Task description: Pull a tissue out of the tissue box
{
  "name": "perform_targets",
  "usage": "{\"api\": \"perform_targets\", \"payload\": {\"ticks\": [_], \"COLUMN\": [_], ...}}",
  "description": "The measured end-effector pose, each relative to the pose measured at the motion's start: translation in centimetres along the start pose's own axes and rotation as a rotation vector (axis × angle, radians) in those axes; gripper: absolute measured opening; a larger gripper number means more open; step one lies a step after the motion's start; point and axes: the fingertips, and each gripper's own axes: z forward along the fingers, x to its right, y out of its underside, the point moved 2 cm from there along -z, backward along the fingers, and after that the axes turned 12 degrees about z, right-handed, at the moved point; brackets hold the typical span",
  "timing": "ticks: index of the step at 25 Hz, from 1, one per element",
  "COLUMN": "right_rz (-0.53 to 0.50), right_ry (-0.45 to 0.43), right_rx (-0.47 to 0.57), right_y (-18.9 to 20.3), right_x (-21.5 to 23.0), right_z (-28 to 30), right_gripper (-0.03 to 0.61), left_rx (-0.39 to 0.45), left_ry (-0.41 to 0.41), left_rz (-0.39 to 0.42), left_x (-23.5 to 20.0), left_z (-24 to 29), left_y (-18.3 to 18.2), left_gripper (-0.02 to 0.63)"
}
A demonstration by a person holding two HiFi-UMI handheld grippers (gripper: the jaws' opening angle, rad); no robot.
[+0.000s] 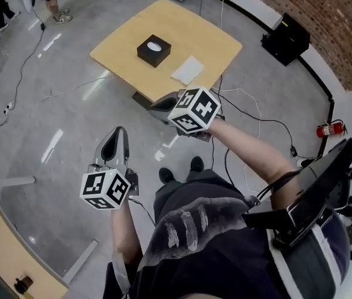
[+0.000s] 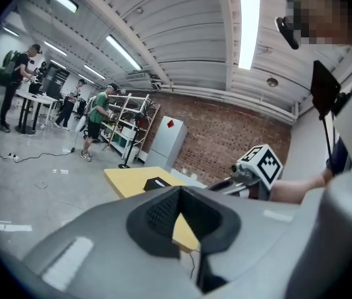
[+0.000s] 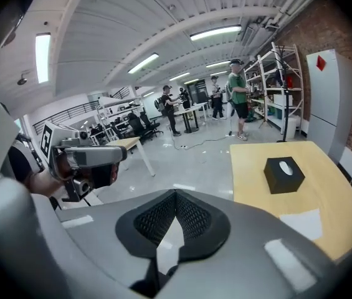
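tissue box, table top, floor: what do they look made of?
Tissue box: matte black, no glare; card or plastic, can't tell which.
Table: pale wood-look top, smooth and even, likely laminate.
Floor: glossy grey with streaks of reflected light; polished concrete or a coated screed.

**Person, two grey hand-held grippers**

Left gripper (image 1: 118,131) and right gripper (image 1: 156,108): smooth grey shells, black ribbed pads (image 2: 159,214) inside. Each has a white marker cube (image 1: 105,189) with black square patterns. Dark shirt (image 1: 207,245) with pale feather-like print, forearms bare. Black shoes (image 1: 166,174). Black boxy unit (image 1: 316,182) by right shoulder.
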Motion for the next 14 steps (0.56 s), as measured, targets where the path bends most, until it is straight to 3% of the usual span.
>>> {"api": "perform_targets", "payload": {"ticks": [7,14], "right_rz": [-0.078,-0.098], "right_ry": [-0.128,-0.163], "right_rx": [0.055,0.105], "right_y": [-1.3,2.1], "right_x": [-4.3,-4.2], "right_z": [-1.9,-8.7], "right_gripper": [-0.002,-0.002], "left_rx": [0.01,0.006], "left_ry": [-0.055,-0.047], "left_rz": [-0.01,0.033], "left_x": [2.4,10.8], "left_z": [-1.6,-0.9], "left_y": [0.4,0.2], "left_gripper": [0.002,0.002]}}
